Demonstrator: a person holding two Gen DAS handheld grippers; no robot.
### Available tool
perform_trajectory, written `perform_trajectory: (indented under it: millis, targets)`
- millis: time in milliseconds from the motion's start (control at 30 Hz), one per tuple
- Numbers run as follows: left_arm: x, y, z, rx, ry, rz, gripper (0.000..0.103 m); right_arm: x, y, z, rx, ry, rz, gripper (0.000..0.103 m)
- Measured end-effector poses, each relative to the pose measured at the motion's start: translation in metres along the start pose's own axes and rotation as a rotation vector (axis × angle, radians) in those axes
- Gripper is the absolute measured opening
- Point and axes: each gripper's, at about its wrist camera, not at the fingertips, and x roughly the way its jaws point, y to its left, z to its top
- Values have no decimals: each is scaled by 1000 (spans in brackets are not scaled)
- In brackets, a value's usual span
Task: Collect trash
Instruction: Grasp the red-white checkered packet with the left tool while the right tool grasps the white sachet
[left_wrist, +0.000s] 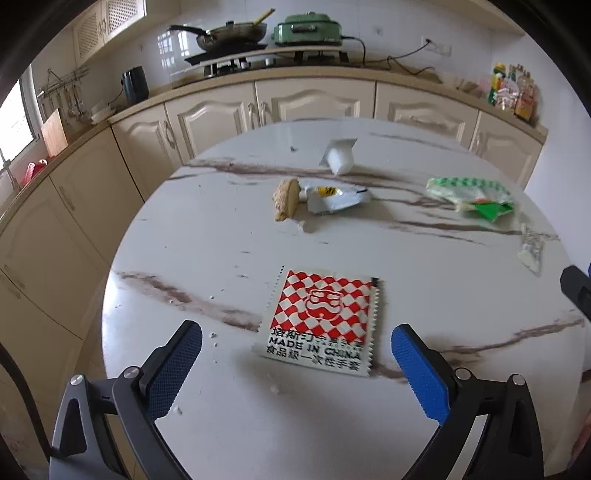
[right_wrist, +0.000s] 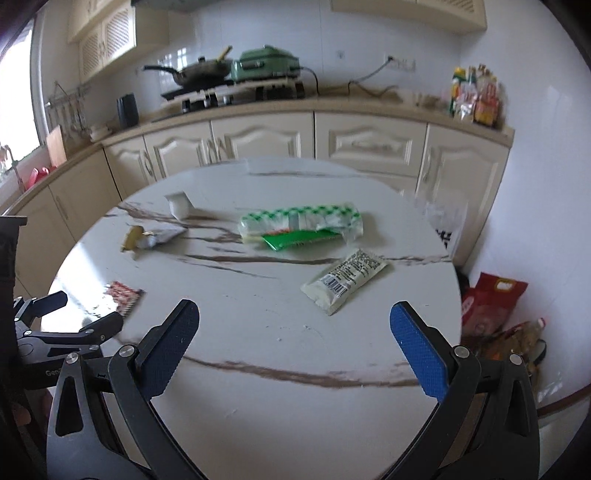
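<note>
Trash lies scattered on a round marble table (left_wrist: 207, 258) (right_wrist: 280, 362). A red-and-white checkered packet (left_wrist: 320, 319) (right_wrist: 123, 293) lies flat just ahead of my open left gripper (left_wrist: 295, 345), between its blue pads. Further back are a half-eaten bun (left_wrist: 286, 199) (right_wrist: 132, 237) with a silver wrapper (left_wrist: 336, 197) (right_wrist: 162, 236), a white pouch (left_wrist: 340, 155) (right_wrist: 179, 205) and a green-and-white bag (left_wrist: 471, 194) (right_wrist: 301, 223). A white sachet with a barcode (right_wrist: 343, 281) (left_wrist: 532, 247) lies ahead of my open right gripper (right_wrist: 293, 325), which holds nothing. The left gripper (right_wrist: 77, 314) shows at the right wrist view's left edge.
Cream kitchen cabinets (left_wrist: 314, 101) (right_wrist: 369, 142) run behind the table, with a stove, a pan (left_wrist: 229, 33) and a green cooker (left_wrist: 308, 27) on top. Snack packets (right_wrist: 474, 98) stand at the counter's right end. A clear bag (right_wrist: 445, 221) and red bags (right_wrist: 491, 302) sit beside the table's right edge.
</note>
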Motion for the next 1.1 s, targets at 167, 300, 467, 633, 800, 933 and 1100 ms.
perform_trajectory:
  millis: [167,300,467,633,800,933,1100]
  targets:
    - [11,15,-4,-12,8,-40,98,23,-9,15,-3,29,5,103]
    - [12,19,-3,2,-18,-68,73,40,-13,30,-19,42,14,103]
    - [12,18,-1,33,-20,-105,47,58,-16,43,-37,71,-12,103]
    - [9,19,-3,28,-25,-125,39,59,-15,42,-20,77,-8,103]
    - [3,20,-6,-1,-20,-138,37,49,-26,31,32,78,-59,103]
    - [-6,15,-8,0,-34,-161,37,54,-37,21,67,128,-92,103]
    - [-19,8,-7,12,-53,-179,37,68,-42,20,102,178,-95,103]
